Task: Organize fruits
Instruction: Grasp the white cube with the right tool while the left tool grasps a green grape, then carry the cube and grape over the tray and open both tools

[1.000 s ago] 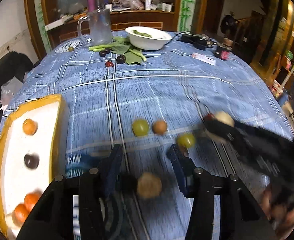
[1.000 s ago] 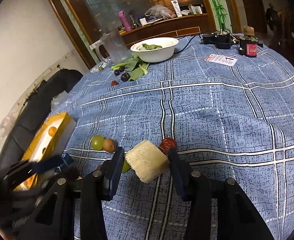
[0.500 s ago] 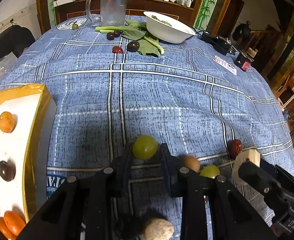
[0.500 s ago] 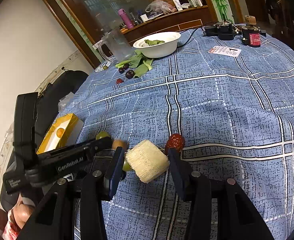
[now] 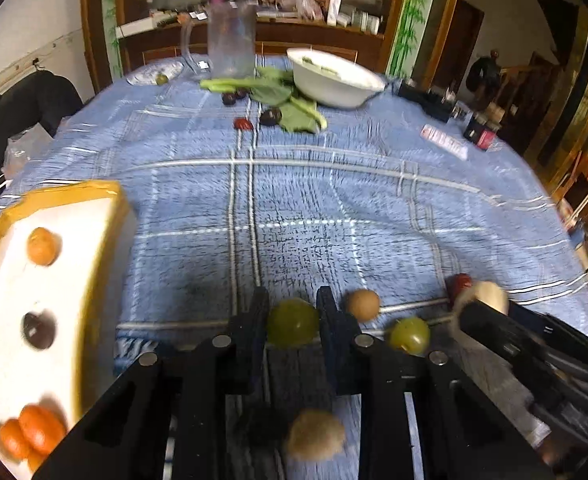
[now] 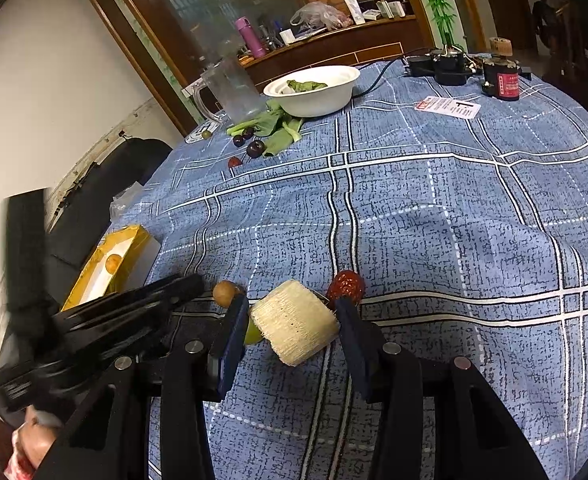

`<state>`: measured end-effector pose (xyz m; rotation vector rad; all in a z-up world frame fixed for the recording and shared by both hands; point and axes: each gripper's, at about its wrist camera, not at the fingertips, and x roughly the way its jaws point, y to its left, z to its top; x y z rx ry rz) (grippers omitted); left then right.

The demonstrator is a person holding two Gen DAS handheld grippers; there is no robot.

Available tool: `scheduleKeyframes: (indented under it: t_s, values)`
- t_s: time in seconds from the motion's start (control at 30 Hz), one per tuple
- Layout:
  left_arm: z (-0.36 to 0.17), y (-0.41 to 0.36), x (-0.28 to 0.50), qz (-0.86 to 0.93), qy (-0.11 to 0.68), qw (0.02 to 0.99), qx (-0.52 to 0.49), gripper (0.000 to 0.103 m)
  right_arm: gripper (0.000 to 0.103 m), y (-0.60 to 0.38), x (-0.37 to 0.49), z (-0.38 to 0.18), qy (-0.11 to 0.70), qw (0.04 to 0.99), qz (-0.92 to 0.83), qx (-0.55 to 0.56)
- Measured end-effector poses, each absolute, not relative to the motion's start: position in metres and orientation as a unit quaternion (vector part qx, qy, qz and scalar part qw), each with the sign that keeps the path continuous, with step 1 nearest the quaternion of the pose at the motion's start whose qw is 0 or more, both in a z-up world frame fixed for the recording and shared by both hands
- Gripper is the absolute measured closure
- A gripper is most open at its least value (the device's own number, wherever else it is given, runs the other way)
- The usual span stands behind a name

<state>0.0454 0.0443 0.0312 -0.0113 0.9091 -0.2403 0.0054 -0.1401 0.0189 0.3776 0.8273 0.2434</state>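
Note:
My left gripper [image 5: 292, 300] is shut on a round green fruit [image 5: 292, 322], with both pads pressing its sides just over the blue checked cloth. To its right lie a brown fruit [image 5: 362, 304], a second green fruit [image 5: 410, 335] and a red date [image 5: 458, 282]. A tan fuzzy fruit [image 5: 316, 434] lies under the gripper body. My right gripper [image 6: 289, 308] is shut on a pale fibrous chunk [image 6: 294, 322], with the red date [image 6: 346, 286] just beyond its right finger. The left gripper [image 6: 133, 320] shows as a black bar beside it.
A yellow-rimmed white tray [image 5: 73, 196] at the left holds orange fruits and a dark one. At the far side stand a white bowl [image 5: 334, 80], a clear jug [image 5: 229, 40], green leaves, dark plums [image 5: 269, 116], a card and small black devices.
My left gripper moved forward from over the tan fuzzy fruit to the green fruit and its fingers closed on it. The right gripper kept still with the pale chunk.

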Motion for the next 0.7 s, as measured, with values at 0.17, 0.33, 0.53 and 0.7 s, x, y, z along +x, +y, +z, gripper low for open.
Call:
scheduleKeyframes:
  t_s: [0.17, 0.33, 0.53, 0.7]
  values:
    - [0.048, 0.063, 0.021, -0.103, 0.420, 0.900, -0.044, 0.080, 0.055, -0.142, 0.007, 0.017, 0.402, 0.891, 0.112, 0.182]
    - [0.045, 0.075, 0.011, -0.073, 0.430, 0.898, -0.059, 0.080, 0.055, -0.143, 0.006, 0.018, 0.397, 0.893, 0.110, 0.181]
    - [0.050, 0.077, -0.011, -0.062, 0.421, 0.904, -0.032, 0.080, 0.055, -0.147, 0.004, 0.018, 0.390, 0.895, 0.109, 0.187]
    - [0.067, 0.082, -0.031, -0.077, 0.401, 0.912, -0.031, 0.080, 0.055, -0.153, 0.001, 0.018, 0.382, 0.903, 0.077, 0.183]
